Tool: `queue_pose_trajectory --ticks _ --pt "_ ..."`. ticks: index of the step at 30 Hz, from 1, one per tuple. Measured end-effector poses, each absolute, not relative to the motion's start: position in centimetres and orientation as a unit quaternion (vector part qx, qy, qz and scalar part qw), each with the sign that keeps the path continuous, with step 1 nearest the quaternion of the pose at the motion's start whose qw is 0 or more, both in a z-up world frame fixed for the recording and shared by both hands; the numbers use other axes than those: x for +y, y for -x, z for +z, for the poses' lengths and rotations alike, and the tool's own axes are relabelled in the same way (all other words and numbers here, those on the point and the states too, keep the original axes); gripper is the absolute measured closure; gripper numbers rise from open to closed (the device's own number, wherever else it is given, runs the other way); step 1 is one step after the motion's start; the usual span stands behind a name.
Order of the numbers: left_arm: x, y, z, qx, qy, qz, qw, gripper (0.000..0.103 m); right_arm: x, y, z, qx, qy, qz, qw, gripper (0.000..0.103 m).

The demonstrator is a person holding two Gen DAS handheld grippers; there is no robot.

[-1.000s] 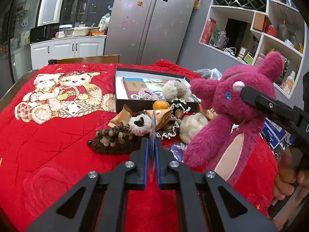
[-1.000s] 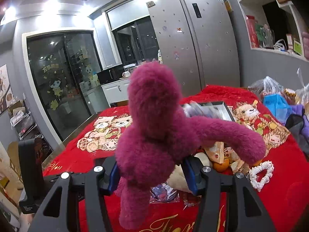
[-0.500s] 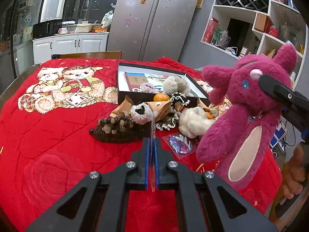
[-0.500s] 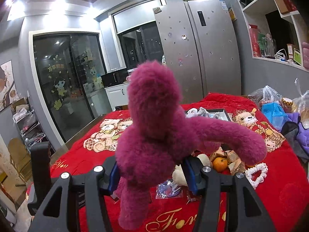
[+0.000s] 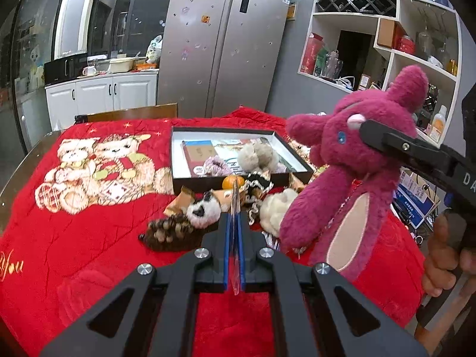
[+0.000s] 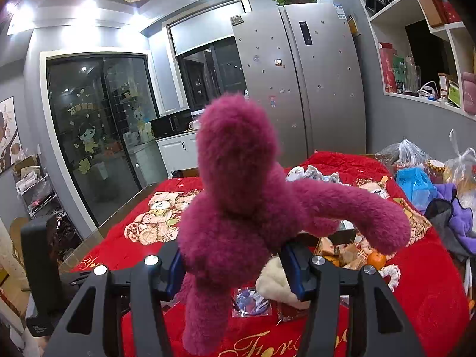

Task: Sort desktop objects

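Note:
My right gripper [image 6: 235, 264] is shut on a magenta plush bear [image 6: 238, 196] and holds it up above the red blanket; the bear also shows at the right of the left wrist view [image 5: 354, 178]. My left gripper [image 5: 234, 232] is shut on a thin clear plastic sheet [image 5: 235, 208] standing edge-on between the jaws. Beyond it lies a pile of small things: a brown beaded hair piece [image 5: 169, 233], a black-and-white pompom [image 5: 203, 211], an orange [image 5: 232, 182] and a cream fluffy ball [image 5: 278, 208]. A black-rimmed shallow box [image 5: 178, 178] holds booklets and fluffy items.
A red blanket with a teddy-bear print [image 5: 89, 208] covers the table. Plastic bags and purple cloth [image 6: 440, 190] sit at the table's far right edge. A fridge [image 5: 220, 44] and wall shelves [image 5: 386, 44] stand behind. A hand [image 5: 446, 255] holds the right gripper's handle.
The plush bear has risen and moved back towards the near right, away from the pile. The left gripper has stayed shut on the clear sheet, pulling back slightly.

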State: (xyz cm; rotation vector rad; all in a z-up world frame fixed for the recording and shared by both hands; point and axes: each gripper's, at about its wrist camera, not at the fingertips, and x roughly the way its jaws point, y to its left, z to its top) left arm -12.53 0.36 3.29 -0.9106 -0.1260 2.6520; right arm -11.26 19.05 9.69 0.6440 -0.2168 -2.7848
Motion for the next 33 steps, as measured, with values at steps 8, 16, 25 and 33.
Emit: queue_pose_trajectory --ticks 8,16,25,33 --pt "1.0 15.6 5.2 -0.044 0.323 0.93 0.17 0.098 19.4 13.3 11.3 -0.071 -0.224 -0.963 0.13 0.047" --pt "1.8 18.9 5.6 -0.037 0.332 0.928 0.164 0.098 19.7 16.6 12.0 -0.065 -0.232 -0.962 0.13 0.047" --pt "3.5 24.5 5.5 -0.019 0.351 0.922 0.164 0.098 20.0 20.3 12.5 -0.053 -0.249 -0.958 0.129 0.047" --pt "4.7 31.2 6.2 -0.011 0.357 0.921 0.156 0.098 20.8 24.7 13.4 -0.053 -0.25 -0.961 0.109 0.047"
